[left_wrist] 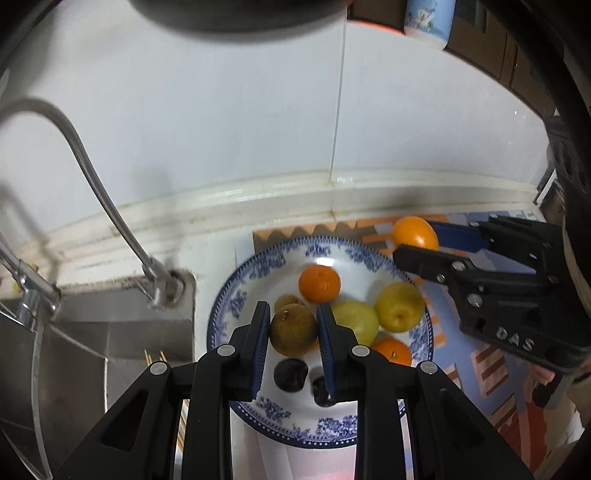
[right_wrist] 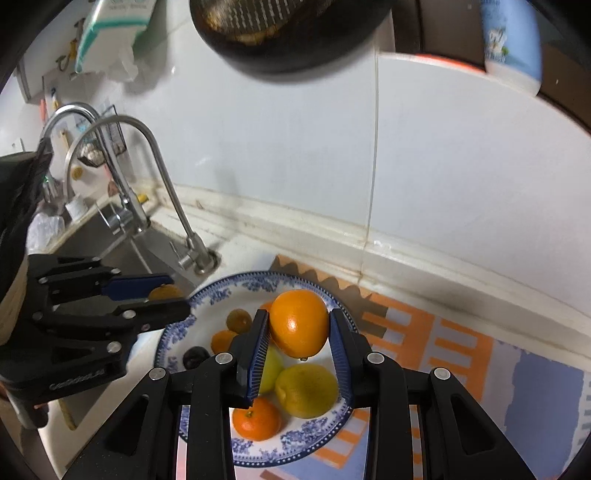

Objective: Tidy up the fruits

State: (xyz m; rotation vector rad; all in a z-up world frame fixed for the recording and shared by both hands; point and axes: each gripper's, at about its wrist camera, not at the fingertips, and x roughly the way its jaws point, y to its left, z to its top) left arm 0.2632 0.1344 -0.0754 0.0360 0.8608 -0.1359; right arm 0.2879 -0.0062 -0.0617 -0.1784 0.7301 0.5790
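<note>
A blue-patterned white plate point(left_wrist: 258, 266) holds several fruits: tangerines point(left_wrist: 319, 283), yellow-green apples point(left_wrist: 399, 306) and dark plums point(left_wrist: 290, 374). My left gripper point(left_wrist: 293, 332) is shut on a brown-green round fruit point(left_wrist: 293, 330) and holds it above the plate. My right gripper point(right_wrist: 298, 338) is shut on a large orange point(right_wrist: 299, 323) above the plate point(right_wrist: 207, 299). The right gripper also shows in the left wrist view point(left_wrist: 419, 240), and the left gripper in the right wrist view point(right_wrist: 166, 295).
A steel sink point(left_wrist: 92, 339) with a curved tap point(left_wrist: 110, 206) lies left of the plate. An orange-and-blue patterned mat point(right_wrist: 461, 350) lies under the plate. A tiled wall point(left_wrist: 258, 122) is behind. A dark pan point(right_wrist: 288, 33) and a cup point(right_wrist: 511, 44) hang above.
</note>
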